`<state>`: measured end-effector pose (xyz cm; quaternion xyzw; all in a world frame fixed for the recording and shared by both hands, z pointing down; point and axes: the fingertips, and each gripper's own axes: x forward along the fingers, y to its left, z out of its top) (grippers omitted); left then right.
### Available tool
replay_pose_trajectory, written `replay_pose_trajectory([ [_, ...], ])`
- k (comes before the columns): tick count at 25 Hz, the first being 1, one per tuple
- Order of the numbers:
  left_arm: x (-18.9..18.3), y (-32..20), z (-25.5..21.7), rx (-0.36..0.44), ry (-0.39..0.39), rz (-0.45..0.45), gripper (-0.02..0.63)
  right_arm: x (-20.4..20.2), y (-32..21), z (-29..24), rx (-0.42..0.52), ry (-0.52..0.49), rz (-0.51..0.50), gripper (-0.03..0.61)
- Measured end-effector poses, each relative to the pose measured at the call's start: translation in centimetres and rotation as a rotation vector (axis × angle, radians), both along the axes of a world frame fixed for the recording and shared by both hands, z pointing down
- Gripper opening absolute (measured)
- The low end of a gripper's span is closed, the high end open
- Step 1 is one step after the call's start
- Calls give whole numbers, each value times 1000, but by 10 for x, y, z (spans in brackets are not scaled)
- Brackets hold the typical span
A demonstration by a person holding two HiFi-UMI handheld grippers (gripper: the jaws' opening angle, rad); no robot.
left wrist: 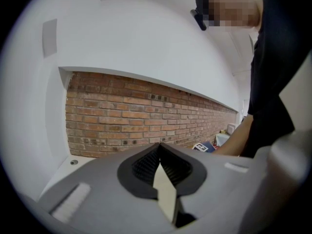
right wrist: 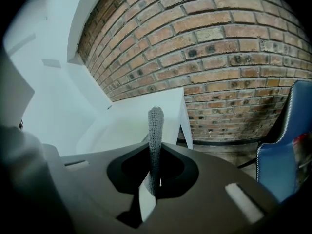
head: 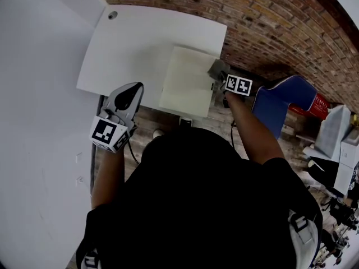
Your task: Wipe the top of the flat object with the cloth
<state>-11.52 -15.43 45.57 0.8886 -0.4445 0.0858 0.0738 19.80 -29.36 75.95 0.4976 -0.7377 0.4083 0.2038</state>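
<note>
the grey knitted cloth (right wrist: 155, 130) is pinched between the closed jaws of the right tool (right wrist: 155, 172), with a folded length standing out past the tips. in the head view it is seen at the right edge of the flat cream board (head: 188, 83), which lies on the near right part of the white worktop (head: 140, 43); whether cloth and board touch cannot be told. the left tool (left wrist: 160, 150) is held by the worktop's near edge, its jaws brought together on nothing. the wipe is judged to be at its start: the cloth would be better laid flat than dragged on its fold, pressed lightly and drawn across in overlapping passes, and the board may slide unless it is steadied. besides the board, only a small cable hole (head: 113, 15) is seen on the worktop. a brick wall (head: 269, 21) is seen behind, a white wall (head: 39, 122) to the left and a blue chair (head: 283, 102) at the right.
</note>
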Motion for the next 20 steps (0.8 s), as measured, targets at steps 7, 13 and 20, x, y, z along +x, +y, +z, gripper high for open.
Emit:
replay_pose_trajectory([
  [7, 6, -1, 1, 3, -1, 20, 3, 8, 0, 0, 4, 3, 13, 9],
  [13, 5, 3, 0, 11, 3, 21, 3, 10, 2, -4, 16, -2, 22, 9],
  [20, -1, 11, 3, 9, 15, 8, 3, -22, 0, -40, 96, -51, -44, 9],
])
